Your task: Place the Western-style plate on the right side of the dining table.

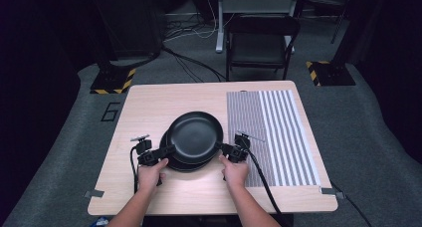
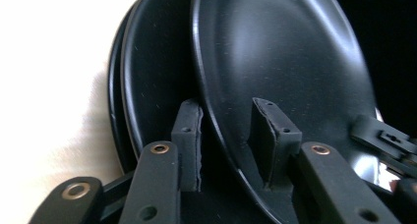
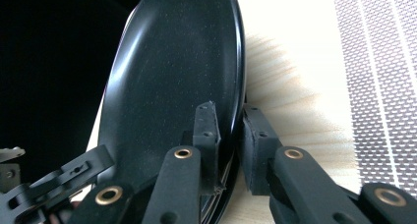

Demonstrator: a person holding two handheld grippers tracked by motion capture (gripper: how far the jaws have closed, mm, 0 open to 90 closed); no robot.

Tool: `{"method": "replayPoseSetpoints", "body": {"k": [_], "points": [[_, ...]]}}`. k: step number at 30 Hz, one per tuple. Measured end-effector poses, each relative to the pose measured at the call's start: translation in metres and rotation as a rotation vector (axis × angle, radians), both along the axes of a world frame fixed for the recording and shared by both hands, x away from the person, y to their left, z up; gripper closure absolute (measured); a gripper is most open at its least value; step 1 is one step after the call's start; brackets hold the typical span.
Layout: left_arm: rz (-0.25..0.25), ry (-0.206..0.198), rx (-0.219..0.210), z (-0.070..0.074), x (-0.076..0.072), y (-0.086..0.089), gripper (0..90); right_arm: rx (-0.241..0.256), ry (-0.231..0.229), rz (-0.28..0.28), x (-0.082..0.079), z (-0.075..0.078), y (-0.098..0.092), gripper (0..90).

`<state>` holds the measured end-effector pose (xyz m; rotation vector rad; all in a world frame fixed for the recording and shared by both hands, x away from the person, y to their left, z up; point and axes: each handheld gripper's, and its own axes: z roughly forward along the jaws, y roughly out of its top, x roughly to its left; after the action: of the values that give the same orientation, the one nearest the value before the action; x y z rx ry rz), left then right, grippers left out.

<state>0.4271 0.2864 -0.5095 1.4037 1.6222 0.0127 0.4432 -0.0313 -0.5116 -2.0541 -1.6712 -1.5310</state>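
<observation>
Right now both grippers grip the rim of the top black plate (image 1: 194, 136), one at each side, above the near middle of the wooden table (image 1: 149, 102). From the high view, the left gripper (image 1: 168, 151) meets the plate's left edge and the right gripper (image 1: 222, 148) its right edge, each held in a hand: the left hand (image 1: 151, 174) and the right hand (image 1: 235, 171). Below the held plate lies a stack of black plates (image 1: 185, 164), offset a little toward the person, so its rim peeks out at the near left. In the left gripper view the fingers (image 2: 187, 143) straddle the upper plate's rim, one pad under it and one on its inner face, with the lower plates just beside. In the right gripper view the fingers (image 3: 206, 135) are clenched on the rim, one pad on each side. To the right of the plates, a grey striped mat (image 1: 271, 135) covers that part of the table, near the right gripper.
</observation>
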Motion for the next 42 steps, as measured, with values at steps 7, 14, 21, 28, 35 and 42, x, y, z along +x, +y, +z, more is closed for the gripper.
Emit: {"method": "replayPoseSetpoints", "body": {"k": [7, 14, 21, 28, 35, 42], "points": [[0.036, -0.004, 0.025, 0.0, -0.006, -0.005, 64.2, -0.006, -0.012, -0.005, -0.001, 0.0, 0.001, 78.8], [0.054, 0.009, 0.021, -0.001, -0.006, -0.005, 72.2, -0.003, -0.007, -0.018, -0.002, 0.0, 0.002, 79.1], [0.065, 0.018, -0.029, -0.003, 0.001, -0.006, 74.1, 0.035, 0.019, -0.035, 0.003, 0.002, -0.003, 80.7], [0.08, 0.021, -0.048, -0.005, 0.009, -0.009, 74.6, 0.032, 0.014, -0.054, 0.009, 0.004, -0.004, 81.1], [0.079, 0.023, -0.038, -0.004, 0.007, -0.011, 74.0, 0.026, 0.005, -0.061, 0.01, 0.004, -0.004, 81.2], [0.061, 0.004, -0.02, -0.005, 0.004, -0.012, 72.7, 0.012, -0.016, -0.044, 0.007, 0.003, -0.006, 80.7]]}}
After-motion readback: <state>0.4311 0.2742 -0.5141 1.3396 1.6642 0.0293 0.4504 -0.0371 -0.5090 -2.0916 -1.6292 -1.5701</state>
